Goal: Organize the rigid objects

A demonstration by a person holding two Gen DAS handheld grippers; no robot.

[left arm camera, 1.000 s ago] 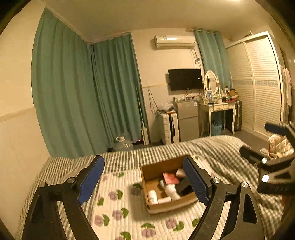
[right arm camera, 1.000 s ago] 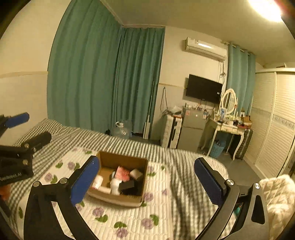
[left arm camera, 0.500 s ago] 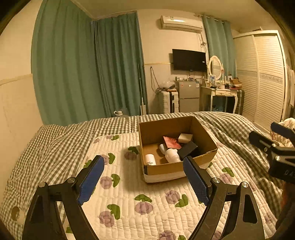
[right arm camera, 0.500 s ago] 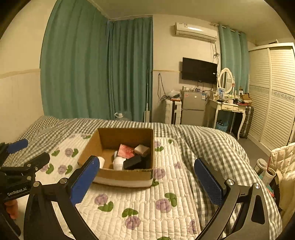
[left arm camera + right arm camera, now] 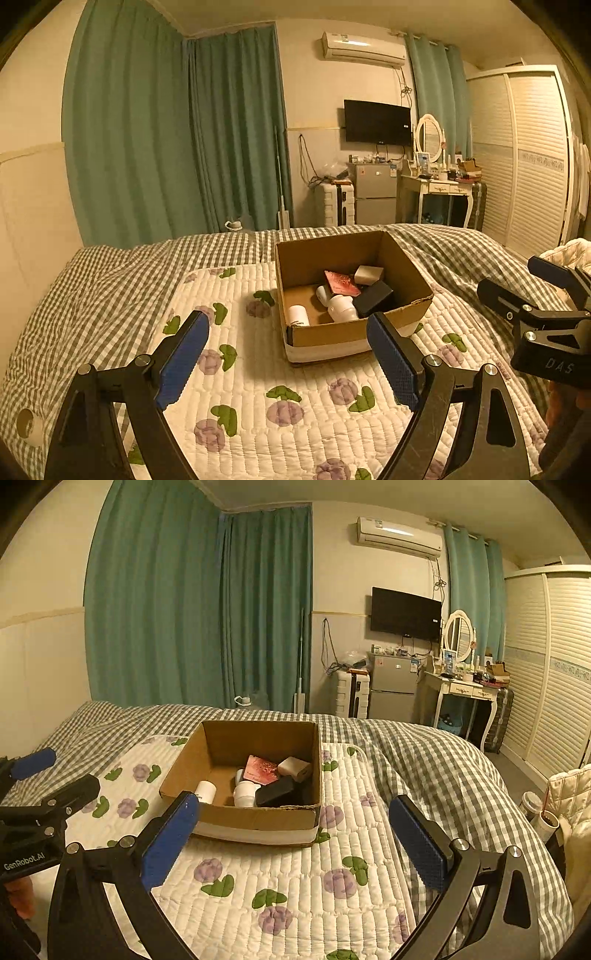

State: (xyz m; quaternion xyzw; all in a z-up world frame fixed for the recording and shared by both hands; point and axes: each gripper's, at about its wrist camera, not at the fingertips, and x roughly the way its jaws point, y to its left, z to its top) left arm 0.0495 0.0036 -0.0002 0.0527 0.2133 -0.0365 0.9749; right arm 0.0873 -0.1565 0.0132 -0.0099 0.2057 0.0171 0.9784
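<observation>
An open cardboard box (image 5: 325, 334) (image 5: 255, 818) sits on a floral quilt on the bed. Inside lie a white bottle (image 5: 298, 315) (image 5: 205, 791), a white jar (image 5: 342, 308) (image 5: 245, 793), a black case (image 5: 372, 297) (image 5: 275, 791), a red packet (image 5: 341, 282) (image 5: 259, 768) and a beige block (image 5: 368, 274) (image 5: 294, 768). My left gripper (image 5: 291, 356) is open and empty, short of the box's near left corner. My right gripper (image 5: 295, 843) is open and empty, just before the box's front wall. Each gripper shows at the edge of the other's view.
The floral quilt (image 5: 258, 387) (image 5: 295, 878) lies over a checked bedspread (image 5: 110, 280). Green curtains (image 5: 199, 609), a small fridge (image 5: 393, 686), a dressing table (image 5: 461, 690) and a wardrobe (image 5: 554, 664) stand beyond the bed. Cups (image 5: 546, 823) sit at the right bedside.
Both grippers have come down and closer to the box, which now looks larger and nearer. Both stay open and empty.
</observation>
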